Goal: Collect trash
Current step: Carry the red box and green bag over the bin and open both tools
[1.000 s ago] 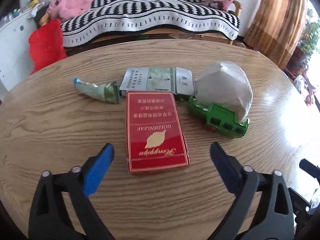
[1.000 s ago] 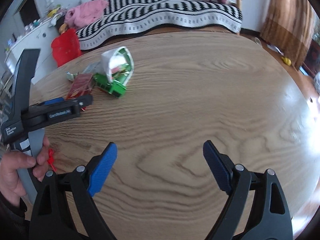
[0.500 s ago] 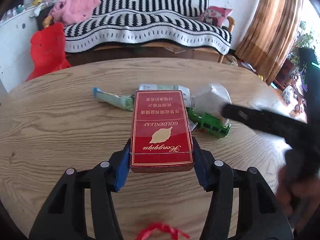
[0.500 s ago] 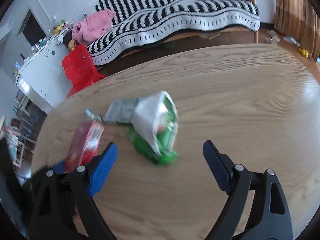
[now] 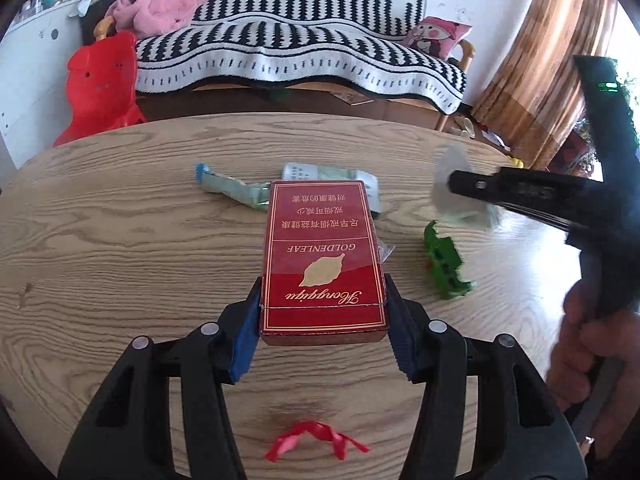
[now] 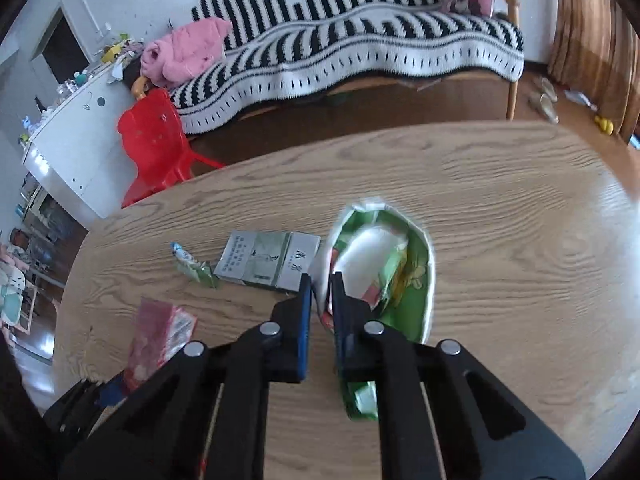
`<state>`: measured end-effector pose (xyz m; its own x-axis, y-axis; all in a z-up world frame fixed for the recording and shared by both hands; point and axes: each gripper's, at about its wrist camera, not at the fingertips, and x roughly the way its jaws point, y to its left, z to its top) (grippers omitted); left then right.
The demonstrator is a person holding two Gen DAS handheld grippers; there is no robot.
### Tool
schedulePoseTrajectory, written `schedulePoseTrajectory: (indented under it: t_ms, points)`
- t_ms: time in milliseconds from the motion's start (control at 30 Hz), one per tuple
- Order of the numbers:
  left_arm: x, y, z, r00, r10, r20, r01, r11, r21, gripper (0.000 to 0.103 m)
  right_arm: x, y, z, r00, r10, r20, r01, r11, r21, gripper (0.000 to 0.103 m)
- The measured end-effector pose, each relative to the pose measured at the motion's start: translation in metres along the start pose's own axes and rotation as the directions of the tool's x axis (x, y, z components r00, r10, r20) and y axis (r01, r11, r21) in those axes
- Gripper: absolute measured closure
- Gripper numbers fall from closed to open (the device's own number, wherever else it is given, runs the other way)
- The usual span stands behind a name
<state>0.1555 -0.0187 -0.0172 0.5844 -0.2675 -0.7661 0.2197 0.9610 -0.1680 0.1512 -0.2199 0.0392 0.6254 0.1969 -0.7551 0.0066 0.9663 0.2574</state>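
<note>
My left gripper point(image 5: 323, 320) is shut on a red Goldenleaf cigarette box point(image 5: 323, 256) and holds it above the wooden table point(image 5: 120, 240). My right gripper point(image 6: 320, 304) is shut on the rim of an open paper cup-like wrapper, white outside and green inside point(image 6: 384, 272), lifted off the table. In the left wrist view the right gripper point(image 5: 520, 192) shows at the right with the wrapper point(image 5: 456, 184) blurred. A grey cigarette pack point(image 6: 268, 260), a crumpled green wrapper point(image 6: 192, 268) and a green plastic piece point(image 5: 444, 264) lie on the table. The red box shows blurred at the left point(image 6: 160, 332).
A red ribbon scrap point(image 5: 316, 442) lies near the table's front edge. Beyond the table stand a striped sofa point(image 5: 300, 56), a red plastic chair point(image 5: 96, 88) and a white cabinet point(image 6: 76, 148). A curtain point(image 5: 540, 60) hangs at the right.
My left gripper closed on the red box and lifted it. My right gripper swung over to the white-green wrapper, shut on its rim and raised it off the green piece.
</note>
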Motion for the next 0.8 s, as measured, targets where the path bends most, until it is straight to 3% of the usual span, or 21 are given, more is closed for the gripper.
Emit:
schedulePoseTrajectory:
  t_ms: [200, 433, 600, 800]
  points:
    - [-0.014, -0.041, -0.012, 0.999, -0.035, 0.01, 0.034, 0.997, 0.066, 0.049, -0.075, -0.034, -0.046, 0.997, -0.049, 0.057, 0.051, 0.998, -0.034, 0.094]
    - [-0.037, -0.138, -0.048, 0.989, -0.147, 0.001, 0.144, 0.966, 0.217, 0.049, -0.158, -0.125, -0.14, 0.978, -0.195, 0.08, 0.191, 0.98, 0.059, 0.094]
    - [-0.053, -0.232, -0.095, 0.964, -0.263, -0.036, 0.258, 0.897, 0.358, 0.049, -0.203, -0.205, -0.21, 0.943, -0.327, 0.066, 0.312, 0.935, 0.166, 0.094]
    - [-0.06, -0.318, -0.156, 0.927, -0.356, -0.12, 0.368, 0.798, 0.476, 0.049, -0.244, -0.295, -0.284, 0.919, -0.394, 0.007, 0.37, 0.869, 0.329, 0.094]
